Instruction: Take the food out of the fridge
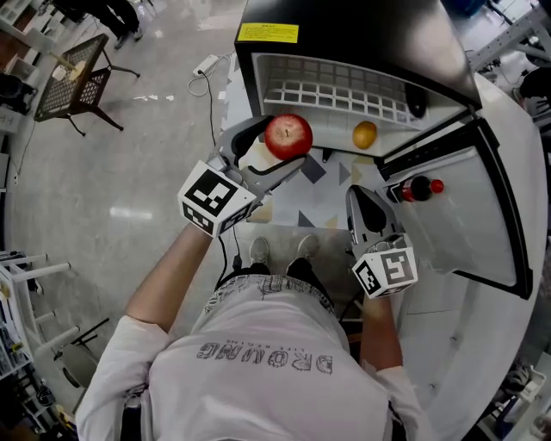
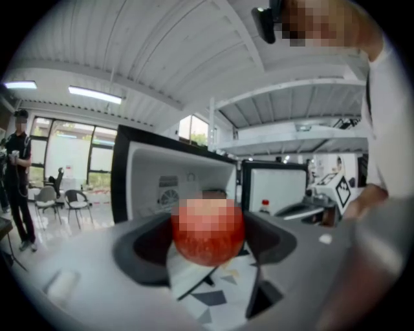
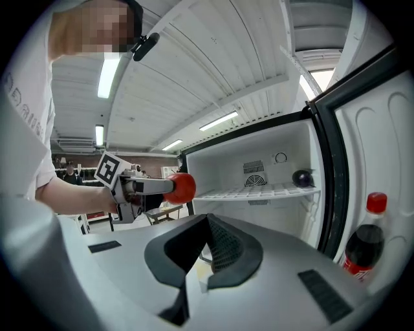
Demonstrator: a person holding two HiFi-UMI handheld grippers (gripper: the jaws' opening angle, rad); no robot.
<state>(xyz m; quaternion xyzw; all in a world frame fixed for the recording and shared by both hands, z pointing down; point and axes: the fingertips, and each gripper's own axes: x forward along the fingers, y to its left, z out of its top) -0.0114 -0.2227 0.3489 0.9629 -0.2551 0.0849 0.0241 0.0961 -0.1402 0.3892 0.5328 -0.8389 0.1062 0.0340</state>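
Open fridge (image 1: 344, 34) ahead. My left gripper (image 1: 274, 155) pinches the apple (image 1: 288, 135); my right gripper (image 1: 363, 202) is pressed together, empty. Risk: the round apple may roll out of a shallow grip

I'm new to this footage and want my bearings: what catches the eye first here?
A shiny red apple clamped in the left gripper, held in front of the open black fridge. Inside, a small yellow round fruit sits on the white wire shelf, and a red-capped dark bottle stands in the door.
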